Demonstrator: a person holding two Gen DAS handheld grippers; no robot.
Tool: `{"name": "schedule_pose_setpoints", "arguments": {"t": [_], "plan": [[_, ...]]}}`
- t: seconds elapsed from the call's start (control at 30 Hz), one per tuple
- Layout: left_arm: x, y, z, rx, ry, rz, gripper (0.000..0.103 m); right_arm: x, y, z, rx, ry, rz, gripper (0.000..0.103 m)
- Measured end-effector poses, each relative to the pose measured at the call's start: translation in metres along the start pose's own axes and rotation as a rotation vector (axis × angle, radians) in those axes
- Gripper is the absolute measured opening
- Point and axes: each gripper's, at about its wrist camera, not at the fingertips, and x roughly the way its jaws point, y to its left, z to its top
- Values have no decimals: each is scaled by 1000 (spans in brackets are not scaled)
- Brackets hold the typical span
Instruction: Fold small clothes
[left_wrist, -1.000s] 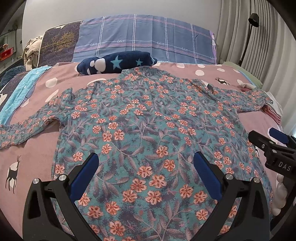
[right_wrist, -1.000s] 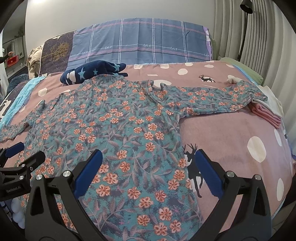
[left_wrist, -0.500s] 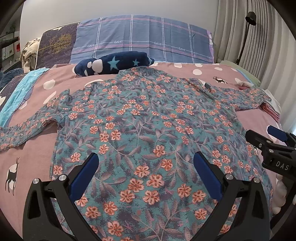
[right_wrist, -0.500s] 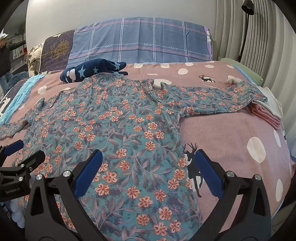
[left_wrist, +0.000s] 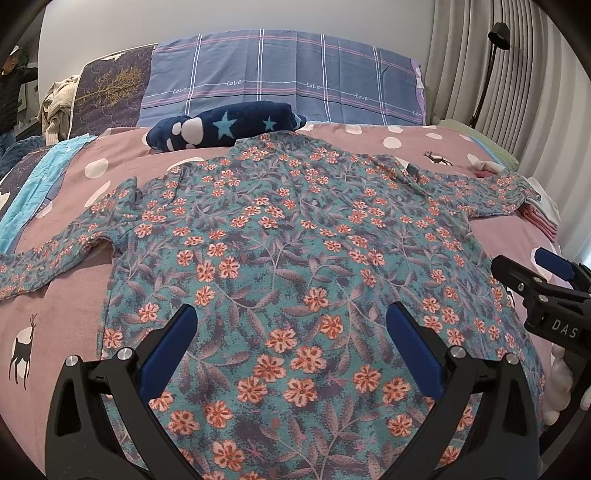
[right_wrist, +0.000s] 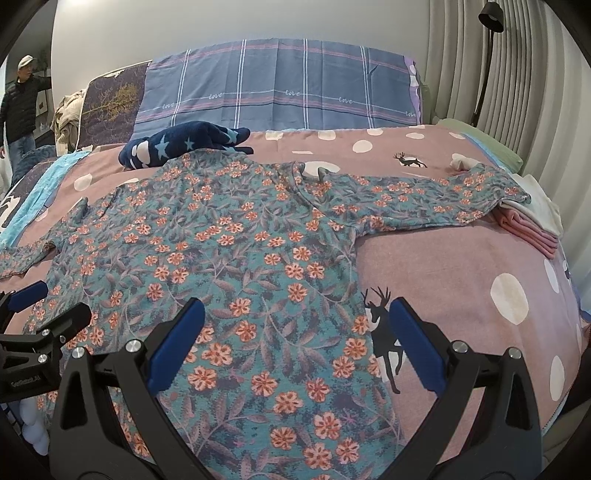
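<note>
Floral top (left_wrist: 295, 258) flat on bedspread (right_wrist: 461, 280), sleeves outspread; both grippers' fingers wide apart, empty.

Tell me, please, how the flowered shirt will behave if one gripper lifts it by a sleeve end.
The flowered shirt is probably floppy: it follows the bedspread and wrinkles at the armpits, so it should sag and drag. It looks thin, so likely light. Its right sleeve lies on folded pink clothes, which might shift when pulled.
</note>
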Motion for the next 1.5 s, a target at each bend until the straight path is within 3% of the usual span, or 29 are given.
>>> {"name": "schedule_pose_setpoints", "arguments": {"t": [0.23, 0.4, 0.5, 0.67, 0.9, 1.0, 1.07, 1.2, 1.3, 1.37, 1.5], "plan": [[1, -1, -1, -5, 7, -3, 102, 1, -4, 0, 15, -2, -7, 100], [2, 1, -1, -8, 8, -12, 102, 2, -5, -1, 13, 1, -5, 92], [1, 3, -1, -13, 5, -24, 102, 2, -3, -2, 0, 1, -3, 84], [-1, 11, -1, -47, -7, -82, 102, 6, -1, -3, -28, 21, 19, 56], [-5, 51, 4, -158, -33, -172, 80, 15, 1, -5, -40, 63, 31, 55], [-8, 89, 9, -234, -42, -158, 70, 15, 1, -4, -44, 57, 25, 57], [-12, 126, 11, -300, -57, -105, 66, 15, 0, -3, -42, 56, 22, 61], [-18, 221, 7, -467, -73, 97, 62, 17, -4, -1, -22, 62, 12, 67], [-18, 289, -6, -636, -50, 175, 55, 20, -4, -1, -20, 75, 4, 69], [-17, 345, -22, -796, -41, 191, 52, 22, -2, -1, -19, 85, 2, 69], [-14, 412, -45, -1008, -42, 200, 51, 25, 2, 1, -20, 94, -1, 70]]}}
